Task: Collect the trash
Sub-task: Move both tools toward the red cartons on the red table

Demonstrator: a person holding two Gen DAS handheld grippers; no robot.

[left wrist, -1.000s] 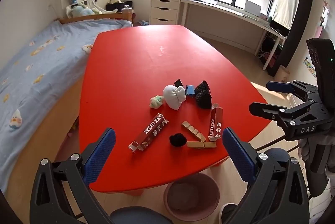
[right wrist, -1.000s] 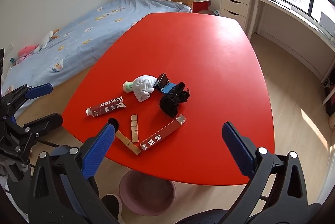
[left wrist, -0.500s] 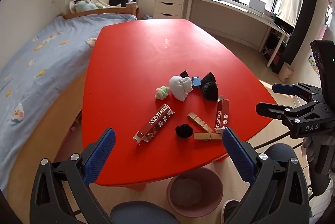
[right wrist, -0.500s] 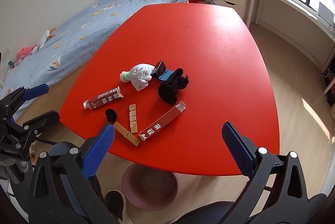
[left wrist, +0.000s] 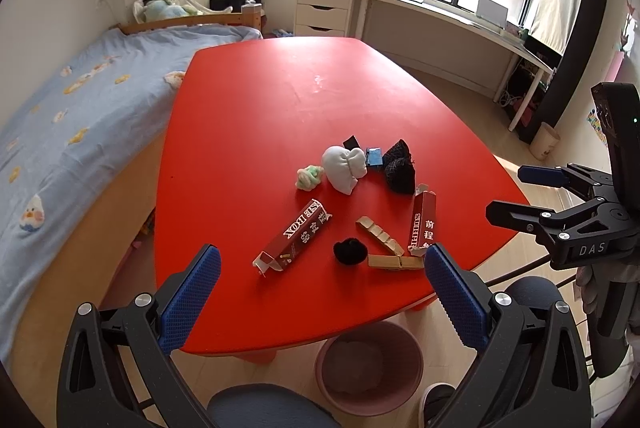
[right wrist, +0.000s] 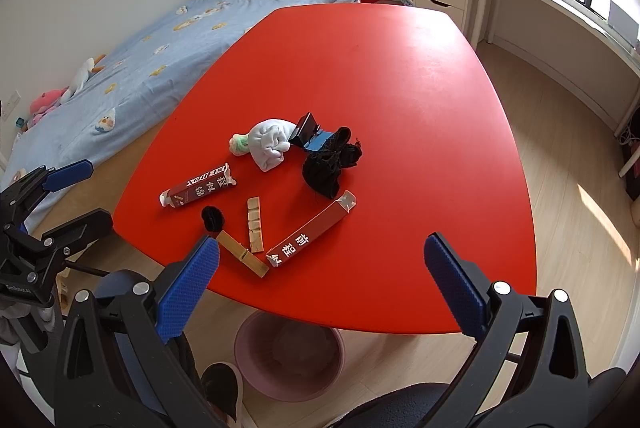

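Room: bedroom with a red table (left wrist: 256,132), a bed (left wrist: 60,116) with a blue cover at its left side, and a white drawer unit (left wrist: 324,8) under the window.
Left gripper (left wrist: 322,288): jaws wide open, nothing between them, held above the near edge of the table.
Right gripper (right wrist: 322,284): jaws wide open too, holding nothing, above the near edge of the table; it is also seen at the right side in the left wrist view.
Trash nearest the jaws: a wooden clothespin (left wrist: 395,262) lies flat, with a small black pompom (left wrist: 350,251) just beside it and a strip of pale blocks (left wrist: 379,234) touching its far side.
Boxes: two long dark red boxes lie on their sides, the left box (left wrist: 294,241) and the right box (left wrist: 422,224), one at each side of the clothespin.
Farther trash: a white cloth ball (left wrist: 345,168), a small green and pink wad (left wrist: 309,178) just beside it, a blue and black scrap (left wrist: 370,154), and a black crumpled cloth (left wrist: 399,168), all close together near the middle of the table.
Bin: a pink bin (left wrist: 368,368) stands on the floor, partly under the near edge of the table.
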